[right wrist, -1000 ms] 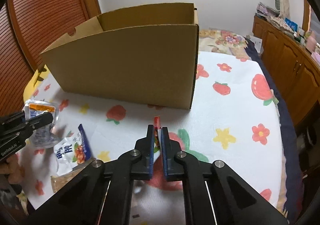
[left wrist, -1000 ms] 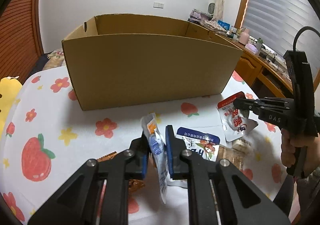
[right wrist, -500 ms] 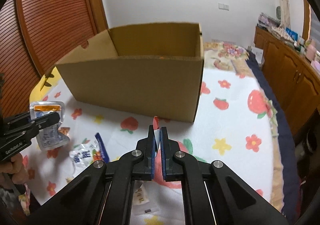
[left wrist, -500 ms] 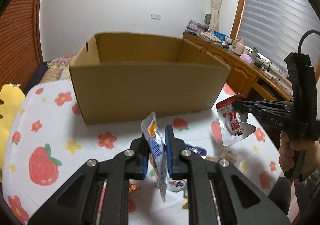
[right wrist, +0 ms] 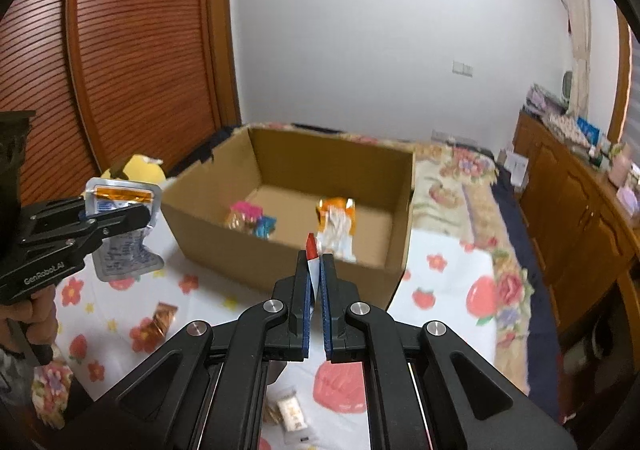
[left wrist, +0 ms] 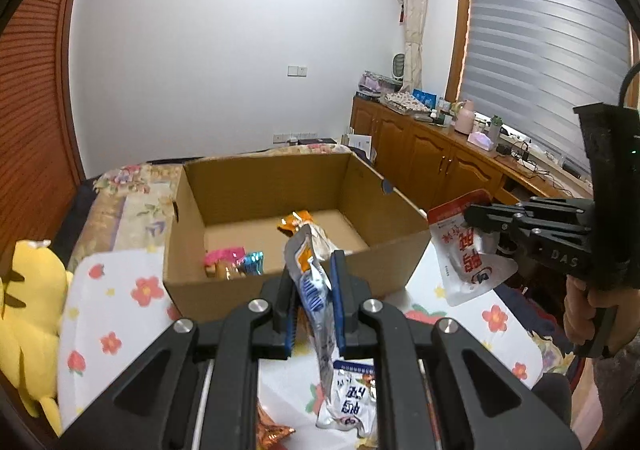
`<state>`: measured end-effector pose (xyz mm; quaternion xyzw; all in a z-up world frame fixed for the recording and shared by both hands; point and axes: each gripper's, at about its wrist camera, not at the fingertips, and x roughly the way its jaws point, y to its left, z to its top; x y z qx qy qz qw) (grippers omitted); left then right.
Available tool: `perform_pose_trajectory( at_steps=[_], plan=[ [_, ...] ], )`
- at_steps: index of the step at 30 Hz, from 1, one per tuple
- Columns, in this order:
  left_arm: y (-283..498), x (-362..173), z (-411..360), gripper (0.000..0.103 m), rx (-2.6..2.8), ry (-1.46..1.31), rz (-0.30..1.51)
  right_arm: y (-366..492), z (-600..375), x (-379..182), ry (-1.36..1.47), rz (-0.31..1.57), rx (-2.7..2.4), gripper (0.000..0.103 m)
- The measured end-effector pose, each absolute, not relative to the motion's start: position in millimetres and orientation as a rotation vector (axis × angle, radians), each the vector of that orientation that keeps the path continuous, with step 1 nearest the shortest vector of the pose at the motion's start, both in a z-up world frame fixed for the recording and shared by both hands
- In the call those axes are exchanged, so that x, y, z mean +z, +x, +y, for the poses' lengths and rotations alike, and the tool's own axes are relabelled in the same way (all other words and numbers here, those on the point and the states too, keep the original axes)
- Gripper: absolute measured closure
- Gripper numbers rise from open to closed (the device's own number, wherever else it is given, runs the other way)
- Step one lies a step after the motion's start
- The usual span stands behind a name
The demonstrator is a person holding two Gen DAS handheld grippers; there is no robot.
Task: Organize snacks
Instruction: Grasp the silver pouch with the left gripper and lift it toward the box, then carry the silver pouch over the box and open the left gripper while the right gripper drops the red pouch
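both grippers up over the table, each w/ a snack. left gripper [left wrist: 312, 292] has its blue pads pinched on a silver pouch w/ orange top [left wrist: 314, 298], held edge-on to its own cam, hanging down below the fingers; from the right wrist view the same pouch [right wrist: 120, 226] shows flat, dangling off the tips, left of the box. right gripper [right wrist: 315, 286] pads pressed nearly together on a thin red-and-white packet [right wrist: 312, 256], only its edge poking up between them. in the left view that packet [left wrist: 466, 250] hangs broadside, red print on white, just right of the box's front corner.

cardboard box [left wrist: 288, 278] open-topped on the fruit-print tablecloth [left wrist: 116, 290], in front of both grippers. inside: orange-and-white bag [right wrist: 336, 226] mid-floor, pink packet [right wrist: 244, 209] and small blue one [right wrist: 266, 226] touching, nr the left front.

on the cloth, outside the box: white-and-blue pouch [left wrist: 352, 398] below the left fingers, copper wrapper [right wrist: 164, 316], pale cracker pack [right wrist: 290, 416] nr the right gripper's body. yellow plush [left wrist: 28, 314] at the table's left edge.
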<state>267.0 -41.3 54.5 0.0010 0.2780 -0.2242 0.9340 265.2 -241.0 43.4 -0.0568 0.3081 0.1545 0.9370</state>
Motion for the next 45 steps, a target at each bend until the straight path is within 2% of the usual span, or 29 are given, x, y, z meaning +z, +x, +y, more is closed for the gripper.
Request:
perform_pose_trajectory(
  at_steps=[9,21,33,45],
  plan=[
    [274.0,75.7,-42.9,0.092,-0.477,0.028,0.530,258.7,-243.1,75.1,-0.118,0.571,0.303,0.101],
    [324.0,66.2,-38.1,0.092,-0.483,-0.001,0.536,287.0,-231.2,77.9,-0.128,0.553,0.325,0.101],
    [410.3,36.0,-41.0,0.092,-0.502,-0.005,0.588,376.0,-209.7,48.1,-0.170,0.590,0.338,0.101],
    [433.6,2.3,-48.1,0.091,-0.499,0.010,0.653,414.5,-196.7,-13.8,-0.172,0.696,0.326,0.101]
  ],
)
